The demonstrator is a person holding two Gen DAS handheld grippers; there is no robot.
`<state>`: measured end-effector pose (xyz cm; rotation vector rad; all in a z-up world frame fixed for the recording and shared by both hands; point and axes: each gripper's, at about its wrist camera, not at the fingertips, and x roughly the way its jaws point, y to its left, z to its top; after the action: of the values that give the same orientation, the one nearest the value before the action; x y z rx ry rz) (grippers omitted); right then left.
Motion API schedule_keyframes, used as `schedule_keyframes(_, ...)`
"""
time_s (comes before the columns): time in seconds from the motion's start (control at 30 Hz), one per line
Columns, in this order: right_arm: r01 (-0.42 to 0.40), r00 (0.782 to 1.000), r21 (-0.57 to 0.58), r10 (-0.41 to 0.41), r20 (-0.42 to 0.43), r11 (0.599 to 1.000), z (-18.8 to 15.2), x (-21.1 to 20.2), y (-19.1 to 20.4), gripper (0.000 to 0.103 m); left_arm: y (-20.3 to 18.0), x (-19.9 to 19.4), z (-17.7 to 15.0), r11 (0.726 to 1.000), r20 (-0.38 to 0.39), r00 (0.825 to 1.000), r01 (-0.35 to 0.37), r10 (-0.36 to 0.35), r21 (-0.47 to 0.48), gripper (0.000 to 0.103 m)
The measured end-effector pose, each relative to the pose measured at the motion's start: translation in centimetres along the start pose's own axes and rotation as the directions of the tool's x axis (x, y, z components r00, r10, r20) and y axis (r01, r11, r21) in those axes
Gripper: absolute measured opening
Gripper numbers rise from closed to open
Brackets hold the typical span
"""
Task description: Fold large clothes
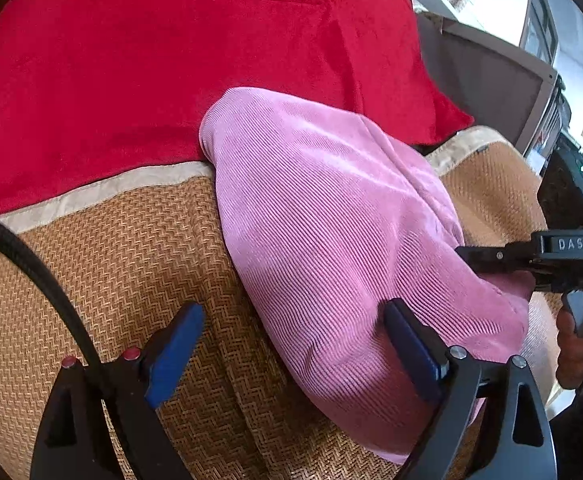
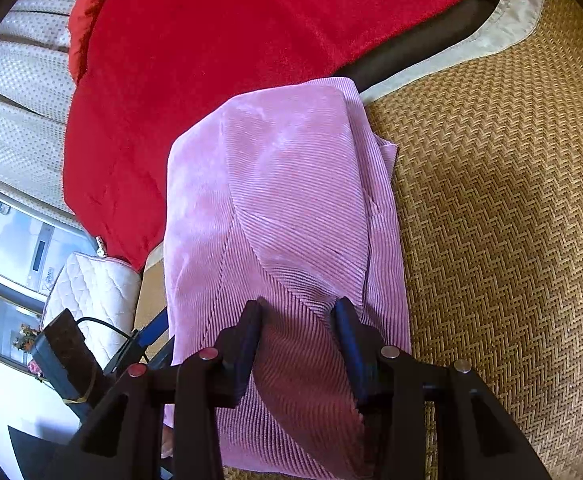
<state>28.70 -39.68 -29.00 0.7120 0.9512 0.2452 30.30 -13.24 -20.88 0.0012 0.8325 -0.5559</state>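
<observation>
Woven mat (image 1: 131, 248) carrying a folded pink garment (image 1: 331, 220).
Right tool (image 2: 297, 344) is clamped on the garment's near fold; left tool (image 1: 291, 344) gapes apart, one pad touching cloth; red blanket (image 1: 171, 60) at twelve o'clock.

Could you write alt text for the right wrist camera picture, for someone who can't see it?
A folded pink corduroy garment lies on a woven straw mat, its near end between the right gripper's blue fingers. A red blanket lies behind.
</observation>
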Motion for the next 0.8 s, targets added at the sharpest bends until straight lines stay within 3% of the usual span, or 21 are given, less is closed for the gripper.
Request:
schedule_keyframes(0.1,0.023,1.0,-0.017,-0.023,-0.006,1.0,0.1,-0.3,0.8,0.043,1.0,-0.8,0.4,0.998,-0.002,0.999,0.042,-0.042,-0.056,0.093)
schedule_keyframes(0.2,0.019,1.0,-0.027,-0.019,0.005,0.999,0.3,-1.5,1.8,0.044,2.1,-2.4,1.3,0.991,0.047,0.998,0.05,-0.045,-0.123,0.092)
schedule_keyframes(0.37,-0.021,0.995,-0.062,0.027,0.096,0.998,1.5,-3.3,3.6,0.044,1.6,-3.7,3.0,0.997,0.087,0.996,0.003,0.004,-0.076,0.092)
schedule_keyframes(0.53,-0.045,0.986,-0.066,0.055,0.156,0.997,3.7,-3.2,4.8,0.044,0.4,-2.6,3.8,0.996,0.051,0.995,-0.091,0.09,0.022,0.092)
schedule_keyframes(0.6,-0.035,0.987,-0.051,0.043,0.154,0.998,4.5,-2.3,5.1,0.044,0.5,-1.1,3.3,0.994,-0.001,0.995,-0.102,0.102,0.049,0.093)
schedule_keyframes(0.67,-0.013,0.99,-0.039,0.019,0.137,0.999,5.3,-1.0,5.2,0.044,0.9,0.4,2.7,0.995,-0.049,0.994,-0.09,0.093,0.053,0.093)
schedule_keyframes(0.73,0.009,0.993,-0.028,-0.005,0.119,1.0,6.1,0.3,5.3,0.044,1.5,0.9,2.6,0.999,-0.06,0.997,-0.052,0.052,0.005,0.094)
schedule_keyframes(0.8,0.016,0.995,-0.022,-0.014,0.096,1.0,6.8,1.9,5.6,0.044,1.6,0.9,2.6,0.999,-0.068,0.996,-0.048,0.049,0.015,0.094)
